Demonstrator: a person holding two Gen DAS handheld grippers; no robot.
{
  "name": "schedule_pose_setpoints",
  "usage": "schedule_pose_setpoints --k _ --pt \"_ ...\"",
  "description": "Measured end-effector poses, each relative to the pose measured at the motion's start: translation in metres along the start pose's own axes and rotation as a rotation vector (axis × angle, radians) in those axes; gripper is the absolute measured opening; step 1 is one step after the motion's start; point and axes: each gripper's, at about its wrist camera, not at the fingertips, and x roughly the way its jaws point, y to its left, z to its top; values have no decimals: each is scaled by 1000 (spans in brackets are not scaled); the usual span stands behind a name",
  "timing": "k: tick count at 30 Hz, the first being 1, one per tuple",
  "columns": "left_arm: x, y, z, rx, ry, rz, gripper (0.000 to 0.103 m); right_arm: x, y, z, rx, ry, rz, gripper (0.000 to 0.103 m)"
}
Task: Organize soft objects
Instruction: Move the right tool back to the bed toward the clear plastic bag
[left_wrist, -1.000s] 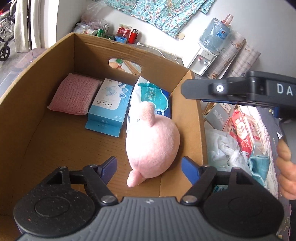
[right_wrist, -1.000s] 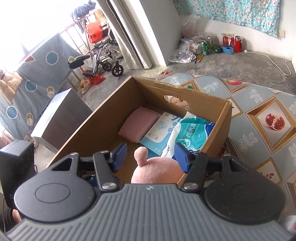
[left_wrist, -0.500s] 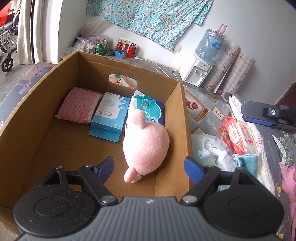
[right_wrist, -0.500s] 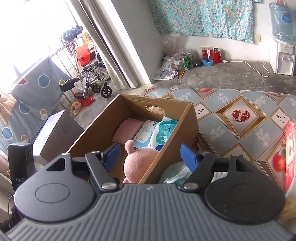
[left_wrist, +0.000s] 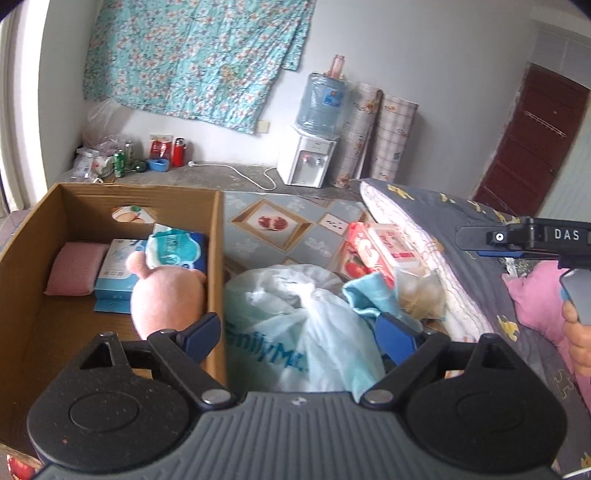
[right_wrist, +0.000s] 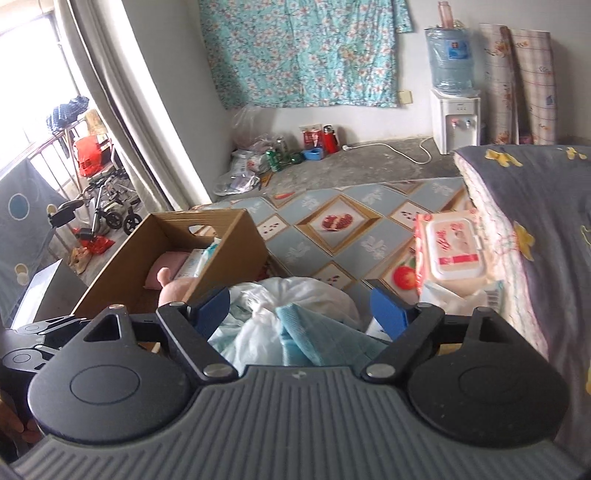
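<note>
Fruit-patterned floor mat (left_wrist: 280, 225) under cardboard box (left_wrist: 218, 258), both grippers' jaws just widened, gaping, empty.

The cardboard box (left_wrist: 216, 258) is matt brown corrugated board. Inside, the pink plush toy (left_wrist: 166, 295) looks fuzzy, the pink sponge pad (left_wrist: 75, 268) coarse-textured, the wet-wipe pack (left_wrist: 177, 251) glossy film. The thin plastic bag (left_wrist: 295, 314) is crinkled, translucent; the blue towel (right_wrist: 314, 336) woven cloth. The floor mat (right_wrist: 310, 243) shines smooth.
</note>
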Motion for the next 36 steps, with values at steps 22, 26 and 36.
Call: schedule_pose_setpoints --k 22,26,36 --pt "100 -110 -17 143 -1 -99 75 42 -126 -30 214 94 -42 83" --pt "132 -125 3 209 42 -95 70 67 -152 -12 262 104 -46 82" --pt "188 -153 -7 224 165 -158 46 158 -172 35 33 267 58 65"
